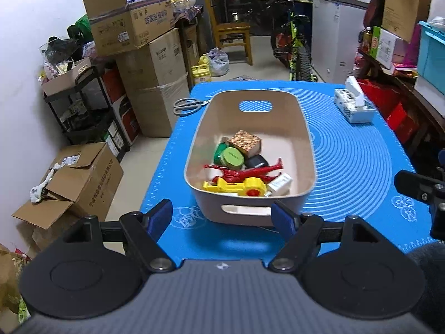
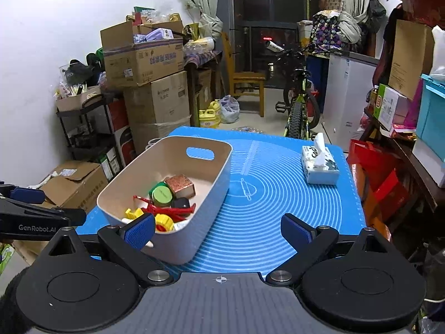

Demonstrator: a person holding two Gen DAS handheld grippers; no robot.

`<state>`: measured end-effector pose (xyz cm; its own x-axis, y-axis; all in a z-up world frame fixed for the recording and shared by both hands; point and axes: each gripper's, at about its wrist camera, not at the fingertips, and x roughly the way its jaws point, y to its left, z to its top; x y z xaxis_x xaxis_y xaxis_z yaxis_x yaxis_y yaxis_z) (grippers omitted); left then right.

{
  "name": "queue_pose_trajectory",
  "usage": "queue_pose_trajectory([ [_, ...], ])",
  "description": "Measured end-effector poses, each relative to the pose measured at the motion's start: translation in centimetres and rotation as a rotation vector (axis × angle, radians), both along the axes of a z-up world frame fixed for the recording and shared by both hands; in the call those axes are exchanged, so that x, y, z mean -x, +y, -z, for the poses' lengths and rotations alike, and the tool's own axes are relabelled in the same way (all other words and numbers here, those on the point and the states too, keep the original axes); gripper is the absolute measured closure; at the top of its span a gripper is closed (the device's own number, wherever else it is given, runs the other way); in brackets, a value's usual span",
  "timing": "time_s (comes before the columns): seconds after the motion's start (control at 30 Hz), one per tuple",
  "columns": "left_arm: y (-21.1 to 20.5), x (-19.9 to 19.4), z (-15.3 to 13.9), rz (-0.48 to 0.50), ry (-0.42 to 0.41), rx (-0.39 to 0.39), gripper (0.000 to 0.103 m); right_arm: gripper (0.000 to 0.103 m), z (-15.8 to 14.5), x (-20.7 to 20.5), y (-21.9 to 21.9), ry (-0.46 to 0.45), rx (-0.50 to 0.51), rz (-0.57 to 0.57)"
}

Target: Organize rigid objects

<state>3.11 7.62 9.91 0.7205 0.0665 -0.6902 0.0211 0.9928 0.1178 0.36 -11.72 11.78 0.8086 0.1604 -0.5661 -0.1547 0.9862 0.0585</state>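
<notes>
Both grippers are hanging back at the near edge of the surface [image 1: 361,144], which has a blue mat with white rings on it. The left gripper [image 1: 222,217] has its fingers [image 1: 160,218] spread wide with nothing between them, and the beige bin [image 1: 304,139] sits straight ahead of them, its near wall with the handle slot just past the fingertips. The right gripper [image 2: 218,232] is spread wide as well and holds nothing; from its view the bin [image 2: 219,172] is ahead and off toward its left finger [image 2: 139,231], which overlaps the bin's near corner in the picture, though I can't tell if it's actually touching.

Inside the bin, all piled toward the near end: a yellow toy with a red cap [image 1: 236,188], a red plastic piece [image 1: 250,172] lying across it, a round green tin [image 1: 232,157], a speckled brown box [image 1: 244,143] behind that, a small black case [image 1: 256,162] and a white little carton [image 1: 279,184] by the right wall.

Outside the bin, grey scissors [image 1: 189,105] lie on the surface beyond the left finger, just beside the bin's far left corner. A tissue pack [image 1: 353,103] sits at the far right, well apart from the bin. In the right wrist view it's ahead of the right finger [image 2: 319,165].
</notes>
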Motion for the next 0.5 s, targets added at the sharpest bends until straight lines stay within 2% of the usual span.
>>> queue_pose_trajectory([
  [0.23,-1.0,2.0,0.6,0.013,-0.003,0.059,0.025,0.006,1.1,2.6,-1.7,0.001,-0.009,0.021],
  [0.5,-2.1,3.7,1.8,0.037,-0.018,0.049,0.025,0.006,3.0,4.5,-2.8,0.010,-0.013,0.033],
])
